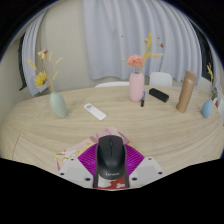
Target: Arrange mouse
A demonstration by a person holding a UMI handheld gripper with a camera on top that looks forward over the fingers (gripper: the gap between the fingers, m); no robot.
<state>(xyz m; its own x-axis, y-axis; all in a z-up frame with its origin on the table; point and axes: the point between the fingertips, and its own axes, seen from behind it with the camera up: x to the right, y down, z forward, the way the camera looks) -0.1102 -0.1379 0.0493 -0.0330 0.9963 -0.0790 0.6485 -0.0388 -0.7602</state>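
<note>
Black mouse in gripper, low over wooden table.

We see the two-finger gripper (110,172) held level, pointing across the round light-wood table (60,135), its magenta pads (90,160) closed against both sides of the black computer mouse (110,153), which sits between the fingers. Relative to the mouse: a pink ceramic vase with flowers (136,86) stands well beyond it; a flat white remote-like device (95,112) lies beyond, to its left; a pale green vase with yellow flowers (58,103) is farther left; a tall tan bottle (186,91) stands beyond to the right; a small black object (159,96) lies between the pink vase and the bottle.
</note>
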